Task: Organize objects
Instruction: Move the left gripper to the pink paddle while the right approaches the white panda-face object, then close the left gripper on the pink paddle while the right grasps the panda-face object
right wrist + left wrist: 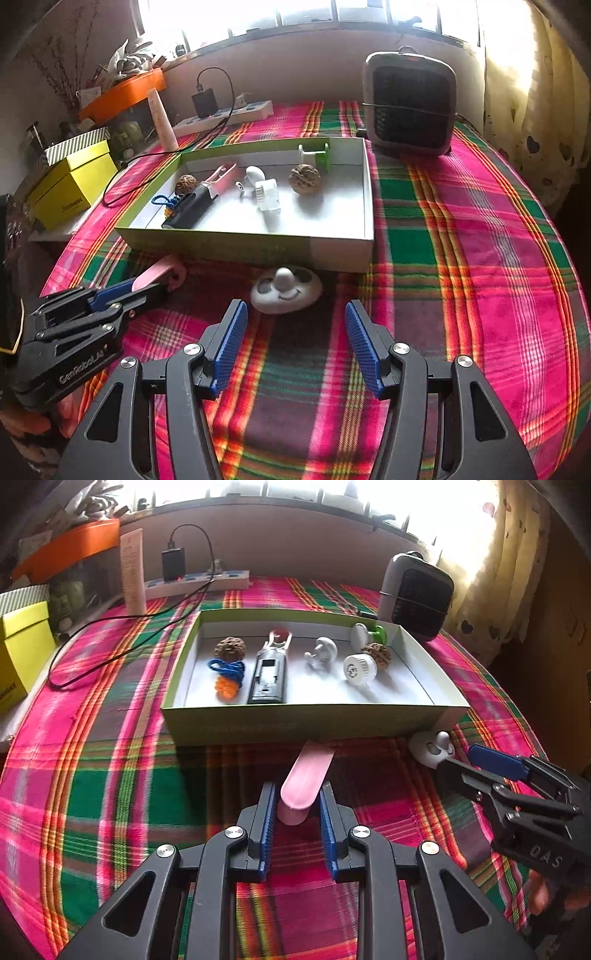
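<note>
While the left gripper (pixel 297 801) is held low over the plaid-covered worktop (pixel 110 794), a pink clip-like piece (pixel 304 781) is seen between its blue-padded jaws, which are nearly closed around the near end of it; firm contact on both sides cannot be told from the left wrist view. From the pink piece, the shallow green-walled box (pixel 306 722) lies at 12 o'clock, its near wall just beyond the piece's far tip. Inside the box, a walnut (pixel 229 648) and a blue cord with orange beads (pixel 226 675) are found toward 9 o'clock, a black and grey handheld device (pixel 268 675) beside them, then a white hook (pixel 321 651), a white round cap (pixel 359 668), a second walnut (pixel 377 654) and a green and white spool (pixel 369 635) toward 3 o'clock. The right gripper (pixel 295 328) is held with its jaws wide apart and nothing between them; a white smiley-faced object (pixel 286 291) rests on the cloth at its 12 o'clock, close against the box's near wall. Beyond the box, a small grey fan heater (pixel 410 103) is set at 1 o'clock, and a power strip (pixel 225 116) with a black charger plugged in at 11 o'clock.
</note>
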